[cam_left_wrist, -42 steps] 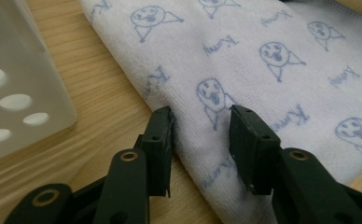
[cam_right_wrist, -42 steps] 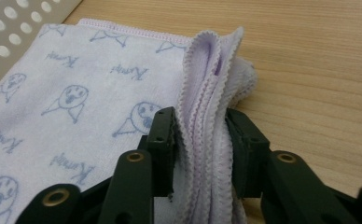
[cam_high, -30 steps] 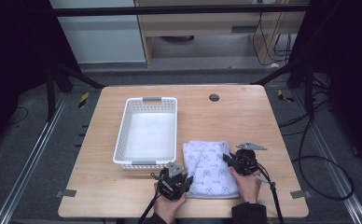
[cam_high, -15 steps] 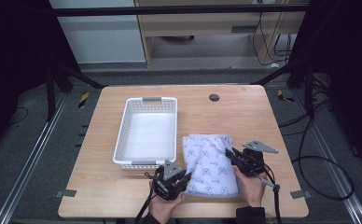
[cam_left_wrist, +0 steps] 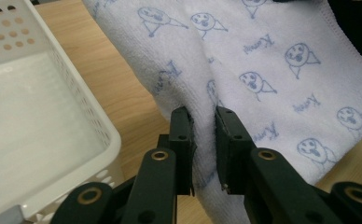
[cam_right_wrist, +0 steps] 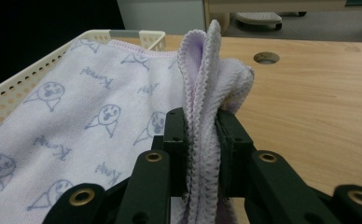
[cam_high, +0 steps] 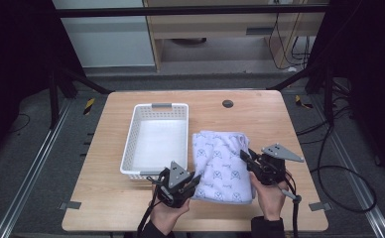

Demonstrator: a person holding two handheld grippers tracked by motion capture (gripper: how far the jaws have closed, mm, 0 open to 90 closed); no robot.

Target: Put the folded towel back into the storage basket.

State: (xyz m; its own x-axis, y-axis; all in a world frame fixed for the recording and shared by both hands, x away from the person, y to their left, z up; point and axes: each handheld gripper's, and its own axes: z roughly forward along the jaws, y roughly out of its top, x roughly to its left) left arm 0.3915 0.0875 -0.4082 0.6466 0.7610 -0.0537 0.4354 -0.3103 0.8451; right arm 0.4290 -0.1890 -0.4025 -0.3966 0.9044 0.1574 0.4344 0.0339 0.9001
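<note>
Two tongs pinch soft terry towel (cam_high: 223,163) edges.

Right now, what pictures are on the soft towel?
Little blue faces and words on pale lilac terry towel, clearest in the left gripper view.

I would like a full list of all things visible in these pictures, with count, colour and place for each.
towel: one, pale lilac with blue printed faces, on the table right of the basket, near edge pinched by both grippers
basket: one, white, perforated walls, left of centre on the table
table: one, light wood, with a round hole near its far edge
left gripper: one, black, shut on the towel's edge
right gripper: one, black, shut on bunched towel layers
hands: two, at the near edge
</note>
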